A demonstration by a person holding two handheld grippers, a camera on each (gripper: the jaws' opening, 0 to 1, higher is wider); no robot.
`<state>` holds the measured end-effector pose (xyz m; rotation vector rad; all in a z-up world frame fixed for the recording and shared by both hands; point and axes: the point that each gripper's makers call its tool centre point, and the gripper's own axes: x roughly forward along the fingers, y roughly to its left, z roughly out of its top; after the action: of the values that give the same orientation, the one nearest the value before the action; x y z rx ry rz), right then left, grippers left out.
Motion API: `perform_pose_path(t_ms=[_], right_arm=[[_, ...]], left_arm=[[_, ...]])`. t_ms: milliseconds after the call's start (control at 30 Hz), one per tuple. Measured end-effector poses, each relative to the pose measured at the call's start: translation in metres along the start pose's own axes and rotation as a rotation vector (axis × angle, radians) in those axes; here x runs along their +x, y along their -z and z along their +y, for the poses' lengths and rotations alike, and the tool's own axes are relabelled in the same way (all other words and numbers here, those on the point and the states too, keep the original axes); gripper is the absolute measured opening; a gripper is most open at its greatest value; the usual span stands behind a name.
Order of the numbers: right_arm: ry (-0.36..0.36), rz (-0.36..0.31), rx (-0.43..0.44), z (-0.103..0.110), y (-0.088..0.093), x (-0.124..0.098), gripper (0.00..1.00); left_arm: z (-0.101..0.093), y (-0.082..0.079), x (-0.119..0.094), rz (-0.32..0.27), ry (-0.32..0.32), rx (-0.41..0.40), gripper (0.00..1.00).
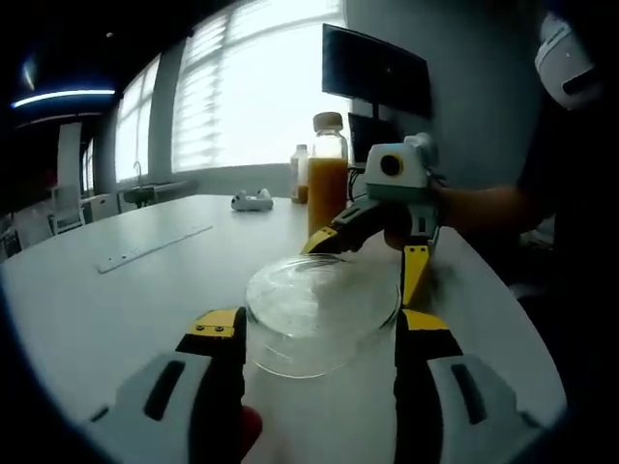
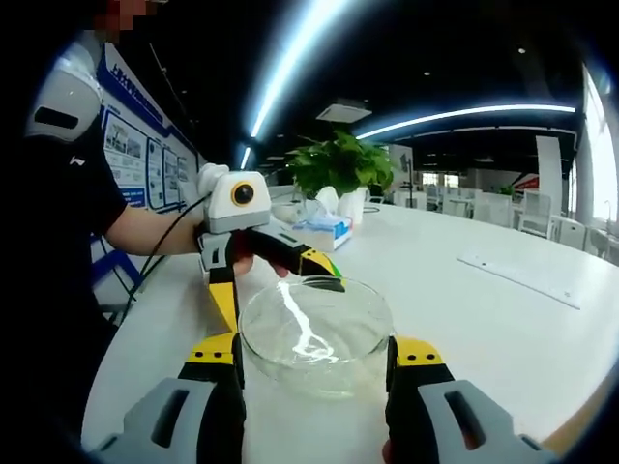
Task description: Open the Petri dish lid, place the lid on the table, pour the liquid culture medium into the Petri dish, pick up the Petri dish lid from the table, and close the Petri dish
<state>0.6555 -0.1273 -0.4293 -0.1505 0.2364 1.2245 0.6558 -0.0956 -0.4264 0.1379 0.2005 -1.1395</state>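
A clear glass Petri dish (image 1: 319,300) with its lid on sits over the white table (image 1: 116,309). My left gripper (image 1: 319,327) has its yellow-tipped jaws pressed on the dish's two sides. From the opposite side, my right gripper (image 1: 372,259) reaches to the dish's far rim. In the right gripper view the Petri dish (image 2: 314,329) sits between the right gripper's (image 2: 314,356) jaws, and the left gripper (image 2: 276,285) meets it from the far side. I cannot tell which gripper holds the lid and which the base. A bottle of orange liquid (image 1: 327,179) stands behind the dish.
A smaller bottle (image 1: 300,174), a white object (image 1: 251,200) and a flat strip (image 1: 155,246) lie farther back. A potted plant (image 2: 338,164) and a tissue box (image 2: 319,227) stand at the table's other end. The person's arm (image 2: 145,232) is close by.
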Motion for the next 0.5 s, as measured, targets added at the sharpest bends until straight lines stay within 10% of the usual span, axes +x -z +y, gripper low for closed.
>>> perform_pose_path(t_ms=[500], right_arm=[[-0.009, -0.019, 0.01, 0.042, 0.001, -0.016, 0.53]], left_arm=[[-0.038, 0.0, -0.018, -0.006, 0.009, -0.007, 0.53]])
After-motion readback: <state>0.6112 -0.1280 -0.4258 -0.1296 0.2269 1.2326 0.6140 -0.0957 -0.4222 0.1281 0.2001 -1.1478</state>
